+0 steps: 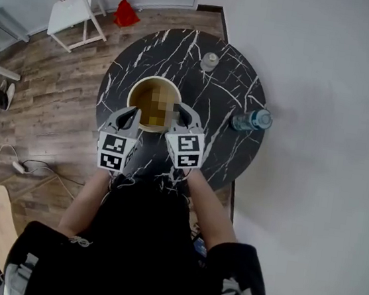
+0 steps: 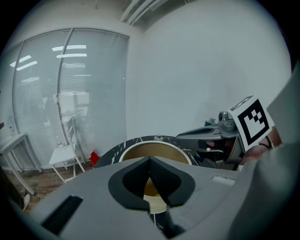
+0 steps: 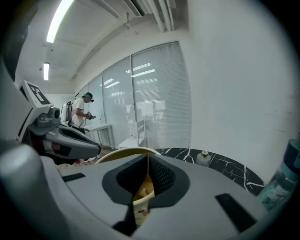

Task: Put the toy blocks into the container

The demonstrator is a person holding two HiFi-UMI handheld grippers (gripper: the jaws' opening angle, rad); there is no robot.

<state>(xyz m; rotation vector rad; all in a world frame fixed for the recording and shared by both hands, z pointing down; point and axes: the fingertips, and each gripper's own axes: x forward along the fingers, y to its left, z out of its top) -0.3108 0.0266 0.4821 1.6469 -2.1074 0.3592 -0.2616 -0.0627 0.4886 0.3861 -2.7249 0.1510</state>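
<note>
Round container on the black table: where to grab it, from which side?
The rim wall of the container, at the near side, coming straight down with one jaw inside and one outside. It stands upright and open-topped, and looks far too wide to span across, so the thin wall is likely the only part that fits.

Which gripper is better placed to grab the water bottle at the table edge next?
Right. The water bottle lies just right of the right gripper; the left gripper would have to cross the container.
</note>
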